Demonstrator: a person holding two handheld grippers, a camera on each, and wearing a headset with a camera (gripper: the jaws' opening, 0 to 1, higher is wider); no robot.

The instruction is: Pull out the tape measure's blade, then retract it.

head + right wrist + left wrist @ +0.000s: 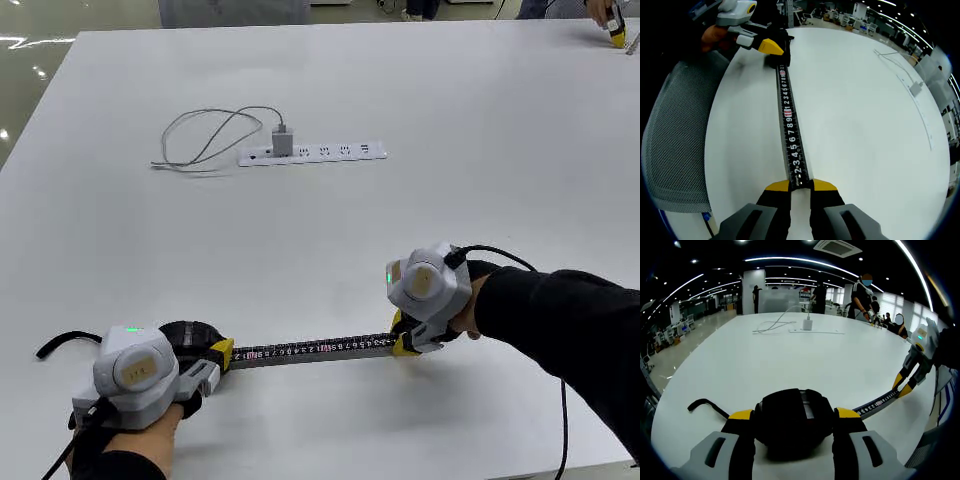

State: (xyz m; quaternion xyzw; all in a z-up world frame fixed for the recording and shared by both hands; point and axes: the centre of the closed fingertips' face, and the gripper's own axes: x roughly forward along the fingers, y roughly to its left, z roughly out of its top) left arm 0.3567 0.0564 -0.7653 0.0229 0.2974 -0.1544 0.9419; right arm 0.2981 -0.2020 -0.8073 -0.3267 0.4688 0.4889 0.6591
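A black tape measure case (190, 340) lies on the white table near its front left, with my left gripper (222, 353) shut on it; in the left gripper view the case (795, 420) sits between the yellow-tipped fingers. Its dark numbered blade (312, 348) runs out flat to the right along the table. My right gripper (403, 345) is shut on the blade's end. In the right gripper view the blade (789, 125) stretches from my right gripper (800, 186) away to the case (776, 57) and left gripper (767, 46). The right gripper (905, 386) appears at the right of the left gripper view.
A white power strip (315, 153) with a grey charger (282, 141) and looped cable (205, 135) lies at mid table. A black cord (62, 341) trails by the left gripper. People stand beyond the far edge (860, 292). A grey mesh chair (677, 145) is at the table's near side.
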